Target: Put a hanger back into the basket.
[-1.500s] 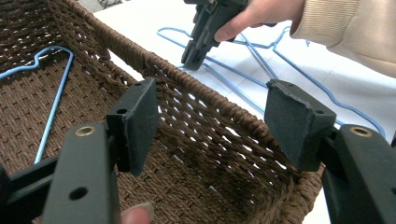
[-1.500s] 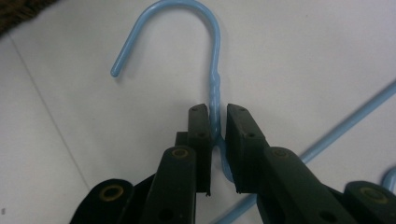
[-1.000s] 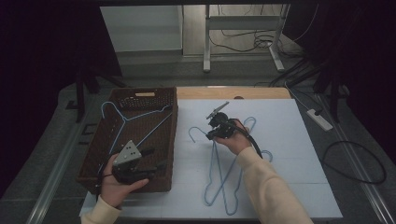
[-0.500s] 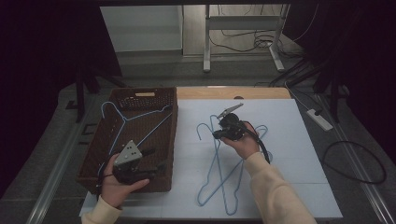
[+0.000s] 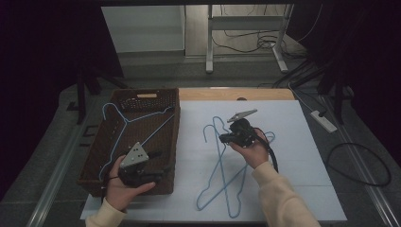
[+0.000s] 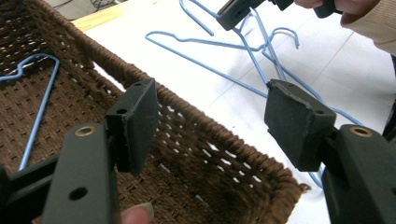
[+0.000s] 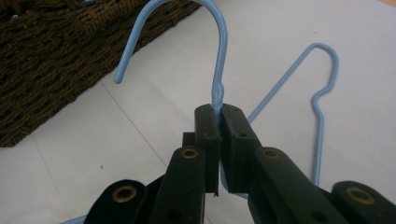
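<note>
While one hanger already lies in the basket at frame left, the right gripper clamps another hanger's neck at centre; apparently two remain. The left gripper gapes empty.

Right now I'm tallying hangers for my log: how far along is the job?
Done: one blue hanger lies in the wicker basket. In hand: the right hand-held gripper is shut on a second hanger's neck. Left: another hanger on the white table; the left hand-held gripper is open.
</note>
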Tool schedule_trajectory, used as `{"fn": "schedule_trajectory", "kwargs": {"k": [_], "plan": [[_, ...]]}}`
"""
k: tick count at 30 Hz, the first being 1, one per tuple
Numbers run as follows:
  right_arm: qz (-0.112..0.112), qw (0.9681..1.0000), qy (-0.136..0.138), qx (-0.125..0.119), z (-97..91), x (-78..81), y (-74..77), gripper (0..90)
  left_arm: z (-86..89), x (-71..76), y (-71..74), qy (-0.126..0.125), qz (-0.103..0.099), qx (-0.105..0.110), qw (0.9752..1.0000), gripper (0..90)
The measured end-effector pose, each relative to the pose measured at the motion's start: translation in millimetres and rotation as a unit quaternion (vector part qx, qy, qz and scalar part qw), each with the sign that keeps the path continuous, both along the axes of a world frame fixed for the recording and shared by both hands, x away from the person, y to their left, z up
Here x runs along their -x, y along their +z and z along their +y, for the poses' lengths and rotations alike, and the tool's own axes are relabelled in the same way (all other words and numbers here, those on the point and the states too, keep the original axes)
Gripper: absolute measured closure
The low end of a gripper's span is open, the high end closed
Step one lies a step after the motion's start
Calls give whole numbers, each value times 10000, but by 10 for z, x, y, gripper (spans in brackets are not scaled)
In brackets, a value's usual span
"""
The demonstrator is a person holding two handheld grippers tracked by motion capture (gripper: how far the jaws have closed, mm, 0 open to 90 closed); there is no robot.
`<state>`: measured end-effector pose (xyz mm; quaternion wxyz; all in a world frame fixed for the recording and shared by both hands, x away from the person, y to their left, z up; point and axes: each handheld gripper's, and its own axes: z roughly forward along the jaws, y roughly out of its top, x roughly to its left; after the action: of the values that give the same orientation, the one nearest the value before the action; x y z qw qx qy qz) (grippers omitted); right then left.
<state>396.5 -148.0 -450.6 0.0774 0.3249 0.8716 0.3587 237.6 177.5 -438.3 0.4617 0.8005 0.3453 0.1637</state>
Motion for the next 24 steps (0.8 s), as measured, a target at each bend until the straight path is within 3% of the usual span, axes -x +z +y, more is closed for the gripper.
{"fn": "schedule_trajectory", "kwargs": {"k": [8, 24], "plan": [[-60, 9999, -14, -151, -52, 50, 12, 863, -144, -29, 21, -131, 117, -16, 9998, 348], [-105, 9996, -24, -268, -81, 96, 10, 863, -640, -151, 54, -478, 518, -30, 9975, 344]]}}
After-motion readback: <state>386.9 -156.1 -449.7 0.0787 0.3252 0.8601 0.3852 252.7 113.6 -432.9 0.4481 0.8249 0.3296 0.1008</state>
